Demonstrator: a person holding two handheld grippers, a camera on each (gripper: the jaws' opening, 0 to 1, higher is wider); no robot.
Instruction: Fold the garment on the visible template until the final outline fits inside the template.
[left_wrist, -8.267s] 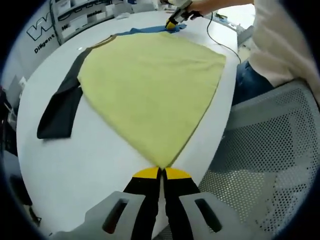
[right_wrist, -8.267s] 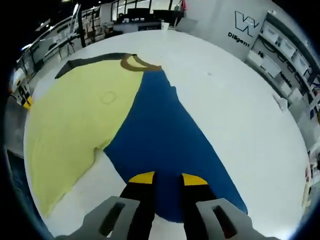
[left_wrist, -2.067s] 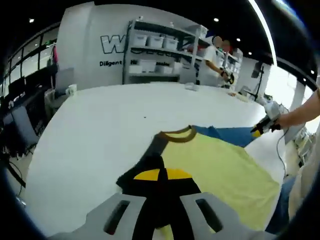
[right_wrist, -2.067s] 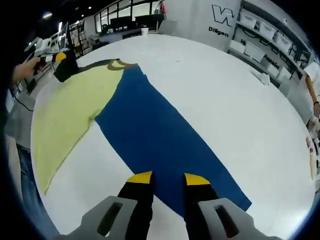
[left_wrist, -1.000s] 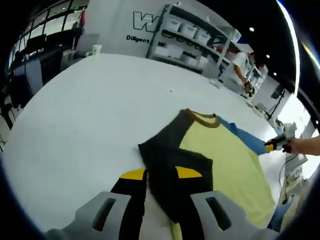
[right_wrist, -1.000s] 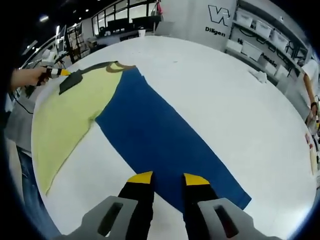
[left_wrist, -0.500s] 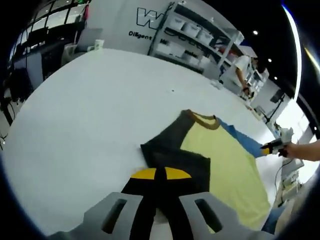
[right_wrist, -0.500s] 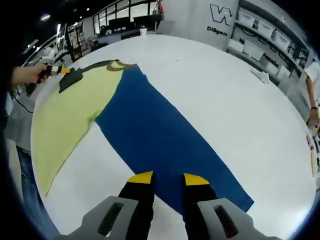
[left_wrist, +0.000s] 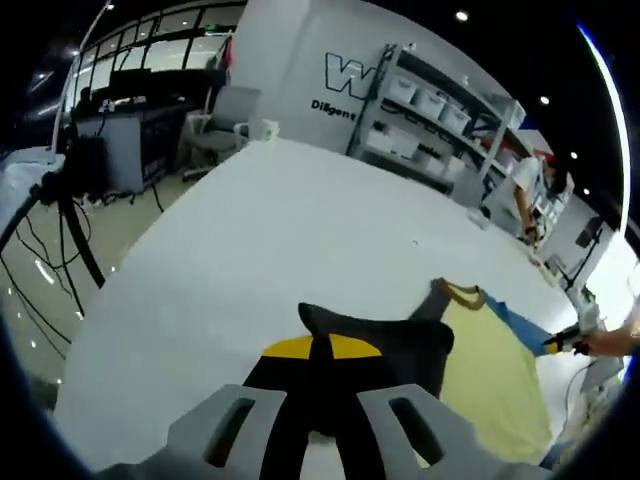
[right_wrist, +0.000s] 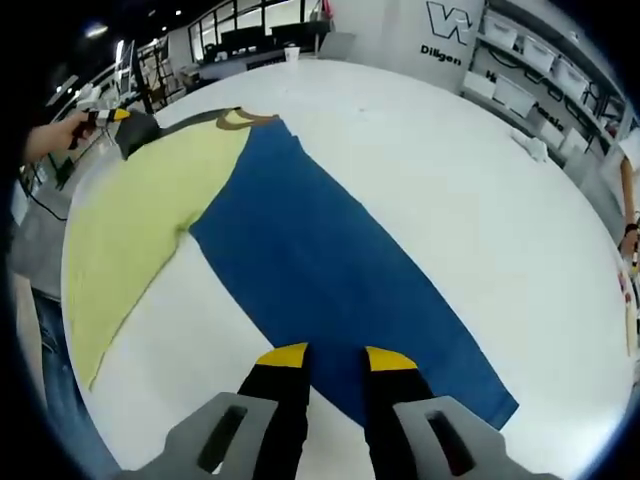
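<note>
I am pinching the black sleeve (left_wrist: 385, 340) of the yellow knit garment (left_wrist: 495, 385) in my left claw (left_wrist: 320, 347), folding it inward. The blue rectangular template (right_wrist: 330, 270) is lying ahead of my right claw (right_wrist: 327, 356), its jaws spread. Next, I judge, the sleeve needs laying flat across the yellow body.

The right gripper (right_wrist: 328, 352) hovers with its fingers (right_wrist: 285, 357) parted over the blue template (right_wrist: 330, 270) on the white bench (right_wrist: 440, 170) — the yellow garment (right_wrist: 140, 220) lies alongside, its dark sleeve (right_wrist: 137, 132) pinched by the left gripper (right_wrist: 115, 116).
</note>
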